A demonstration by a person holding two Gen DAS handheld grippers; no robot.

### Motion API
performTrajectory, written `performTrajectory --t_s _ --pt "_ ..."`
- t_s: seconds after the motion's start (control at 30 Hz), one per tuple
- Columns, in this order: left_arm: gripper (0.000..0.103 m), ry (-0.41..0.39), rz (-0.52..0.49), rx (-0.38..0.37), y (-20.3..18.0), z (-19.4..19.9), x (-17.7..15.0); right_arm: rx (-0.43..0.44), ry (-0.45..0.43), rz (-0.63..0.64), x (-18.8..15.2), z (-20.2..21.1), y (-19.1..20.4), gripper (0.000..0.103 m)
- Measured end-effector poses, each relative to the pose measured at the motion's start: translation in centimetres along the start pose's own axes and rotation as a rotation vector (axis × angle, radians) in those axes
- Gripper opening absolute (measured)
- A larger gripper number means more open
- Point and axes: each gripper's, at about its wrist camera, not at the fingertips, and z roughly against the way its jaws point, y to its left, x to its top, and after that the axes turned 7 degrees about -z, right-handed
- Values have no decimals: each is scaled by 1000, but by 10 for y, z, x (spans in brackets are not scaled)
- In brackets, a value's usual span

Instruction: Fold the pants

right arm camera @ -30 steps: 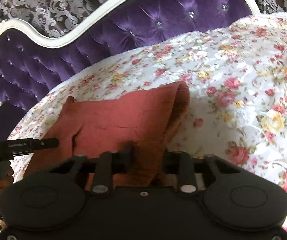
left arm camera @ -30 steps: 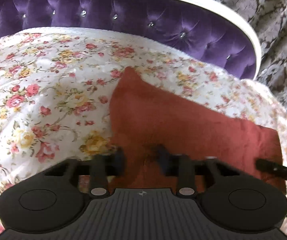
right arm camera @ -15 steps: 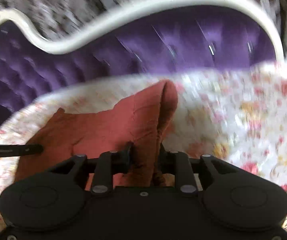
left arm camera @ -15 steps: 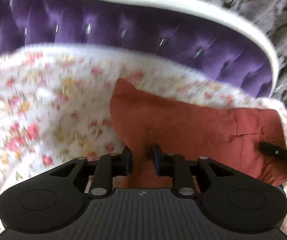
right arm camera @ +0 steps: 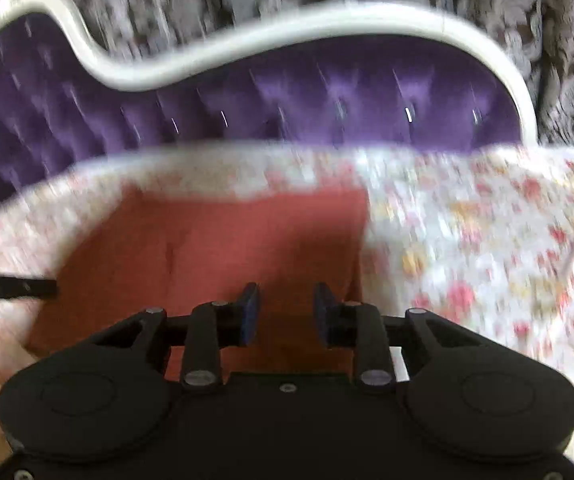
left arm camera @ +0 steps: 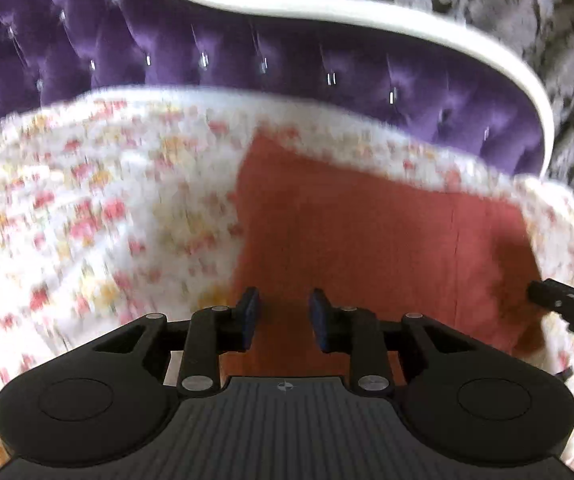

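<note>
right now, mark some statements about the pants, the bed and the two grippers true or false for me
1. The pants are rust red and lie on a floral bedspread. True.
2. The headboard behind the bed is green leather. False: it is tufted purple velvet with a white frame.
3. The left gripper has its jaws apart with no cloth pinched between them. True.
4. The right gripper is clamped on a raised fold of the pants. False: its jaws stand apart above the flat cloth.
5. The pants hang over the headboard. False: they lie flat on the bedspread in front of it.
</note>
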Motion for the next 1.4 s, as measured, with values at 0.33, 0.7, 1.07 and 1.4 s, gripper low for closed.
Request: performTrajectory --t_s 0.33,0.7,1.07,1.4 --pt "27 -13 11 44 -15 19 -14 11 -51 -89 -12 42 -10 38" --pt "27 -85 -26 94 -43 76 -38 71 -88 -82 -33 92 10 38" --pt "27 -106 -62 145 -56 101 -50 94 -103 -63 -42 115 24 38" --pt "27 -85 -51 181 -57 103 -57 84 -65 -64 -44 113 32 38"
